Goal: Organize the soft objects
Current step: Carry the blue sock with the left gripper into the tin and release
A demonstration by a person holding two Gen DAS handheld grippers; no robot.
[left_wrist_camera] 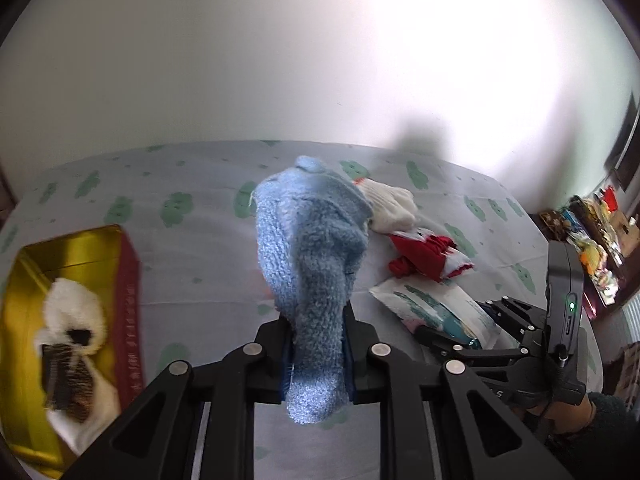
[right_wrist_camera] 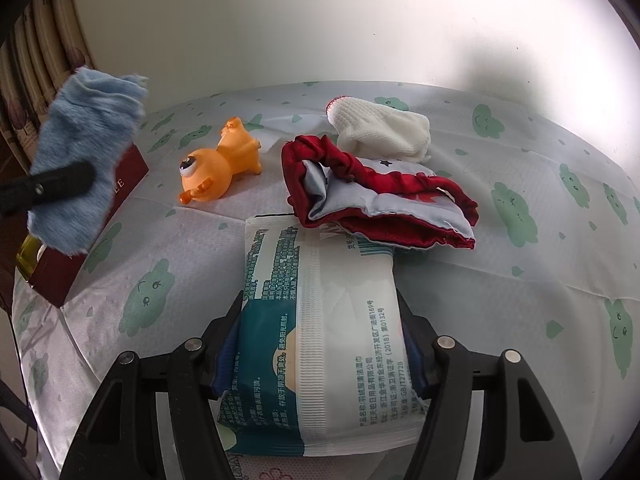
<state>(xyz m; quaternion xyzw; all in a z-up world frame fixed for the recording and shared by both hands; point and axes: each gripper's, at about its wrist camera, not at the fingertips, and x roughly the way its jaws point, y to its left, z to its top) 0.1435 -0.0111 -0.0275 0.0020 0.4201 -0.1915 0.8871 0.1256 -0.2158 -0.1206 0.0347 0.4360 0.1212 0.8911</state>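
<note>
A fluffy blue sock [left_wrist_camera: 312, 260] hangs in the air, and my left gripper [left_wrist_camera: 316, 344] is shut on its lower part. The right wrist view shows that sock [right_wrist_camera: 84, 160] lifted above the red-sided box [right_wrist_camera: 124, 176] at the left. My right gripper [right_wrist_camera: 320, 344] is shut on a white and teal wipes pack [right_wrist_camera: 328, 280], which lies on the cloud-print cover. Both pads press the pack's sides. In the left wrist view the right gripper [left_wrist_camera: 480, 332] and the pack [left_wrist_camera: 436, 312] sit low at the right.
The gold-lined box [left_wrist_camera: 68, 264] holds a white fluffy item [left_wrist_camera: 76, 320]. On the cover lie an orange rubber toy [right_wrist_camera: 220, 168], a red and grey cloth [right_wrist_camera: 380, 196] and a white knit glove [right_wrist_camera: 384, 128]. A white wall stands close behind. Cluttered shelves [left_wrist_camera: 592, 240] are far right.
</note>
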